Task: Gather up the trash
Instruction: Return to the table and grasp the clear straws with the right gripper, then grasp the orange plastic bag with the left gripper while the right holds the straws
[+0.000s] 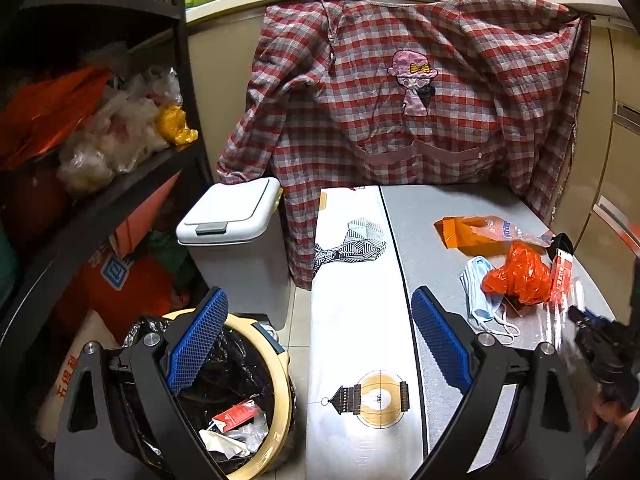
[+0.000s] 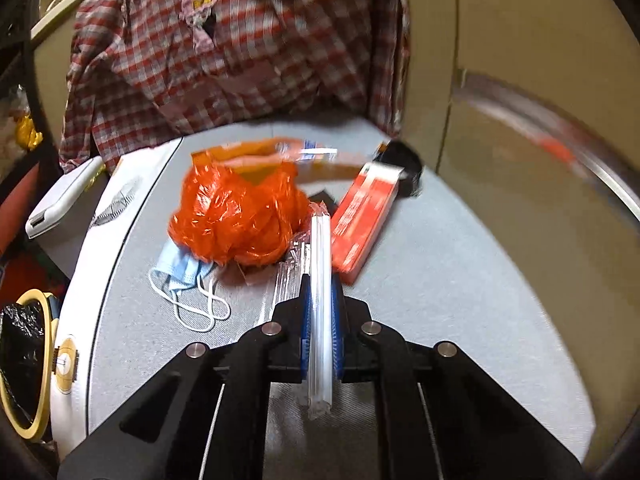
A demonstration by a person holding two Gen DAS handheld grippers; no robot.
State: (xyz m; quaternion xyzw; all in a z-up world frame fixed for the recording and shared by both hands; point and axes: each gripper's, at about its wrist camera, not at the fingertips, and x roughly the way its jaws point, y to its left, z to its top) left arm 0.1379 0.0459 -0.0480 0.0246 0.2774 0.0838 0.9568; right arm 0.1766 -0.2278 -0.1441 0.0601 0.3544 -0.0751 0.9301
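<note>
At your far left the trash bin [image 1: 236,392], lined with a black bag and already holding scraps, sits on the floor just beside the table [image 1: 432,216]. Your left gripper [image 1: 320,344] hangs over that gap with its jaws spread wide and nothing between them, one blue pad above the bin's rim, the other above the table's edge. Moving right along the table, the blue face mask [image 2: 182,270] lies flat, touching the crumpled orange plastic bag [image 2: 240,220], with an orange wrapper [image 2: 276,156] behind it and a red box [image 2: 360,220] just to the right. Your right gripper [image 2: 320,292] has its jaws pressed together on a clear plastic package [image 2: 320,320], pinching it edge-on right beside the red box. So you appear to be at the pick-up step for this piece. Next, you likely need to lift it clear without dragging the neighbours, then carry it leftward to the bin and release it over the opening.
</note>
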